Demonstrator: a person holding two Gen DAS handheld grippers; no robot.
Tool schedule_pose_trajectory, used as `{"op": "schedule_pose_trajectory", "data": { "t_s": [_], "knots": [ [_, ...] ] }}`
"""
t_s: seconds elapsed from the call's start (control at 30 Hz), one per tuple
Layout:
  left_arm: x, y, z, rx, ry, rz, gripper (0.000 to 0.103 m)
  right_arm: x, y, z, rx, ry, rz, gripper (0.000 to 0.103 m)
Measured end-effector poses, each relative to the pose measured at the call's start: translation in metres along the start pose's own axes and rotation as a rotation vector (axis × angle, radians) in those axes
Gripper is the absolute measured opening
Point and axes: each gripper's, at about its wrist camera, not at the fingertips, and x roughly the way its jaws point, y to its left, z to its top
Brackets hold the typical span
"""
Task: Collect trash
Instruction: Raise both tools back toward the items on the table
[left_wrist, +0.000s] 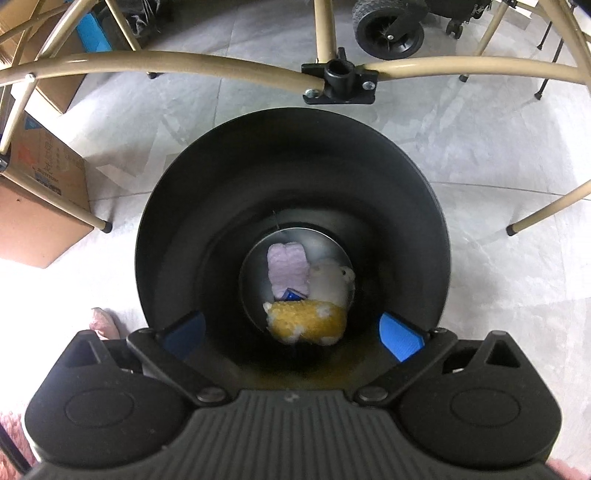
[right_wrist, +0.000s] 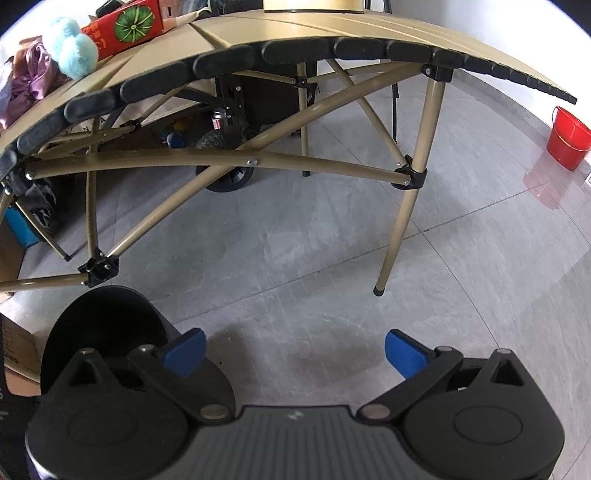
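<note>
A round black bin (left_wrist: 221, 184) stands on the grey floor, seen from straight above in the left wrist view. At its bottom lie a yellow fluffy piece (left_wrist: 306, 322), a white fluffy piece (left_wrist: 328, 280) and a pale purple piece (left_wrist: 288, 267). My left gripper (left_wrist: 293, 334) hangs over the bin's mouth, open wide, with nothing between its blue pads (left_wrist: 400, 335). In the right wrist view my right gripper (right_wrist: 293, 354) stands open and empty above bare floor, the bin (right_wrist: 99, 321) just to its left.
A tan folding table (right_wrist: 295, 33) stands beyond the bin, its legs (right_wrist: 402, 206) and crossbars (left_wrist: 166, 62) close by. On it lie a light blue fluffy ball (right_wrist: 72, 48), a red box (right_wrist: 125, 27) and purple cloth (right_wrist: 29, 81). Cardboard boxes (left_wrist: 40, 199) sit left, a red bucket (right_wrist: 569, 138) far right.
</note>
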Motion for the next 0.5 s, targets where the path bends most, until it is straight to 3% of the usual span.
{"op": "schedule_pose_trajectory", "data": {
  "t_s": [0.27,0.5],
  "knots": [
    [-0.024,0.011,-0.004,-0.002,-0.005,-0.057,0.103,-0.005,0.002,0.001,-0.007,-0.016,0.011,0.103],
    [-0.056,0.02,-0.011,0.004,-0.085,-0.091,0.103,-0.009,0.007,0.002,-0.017,-0.03,0.03,0.103]
  ]
}}
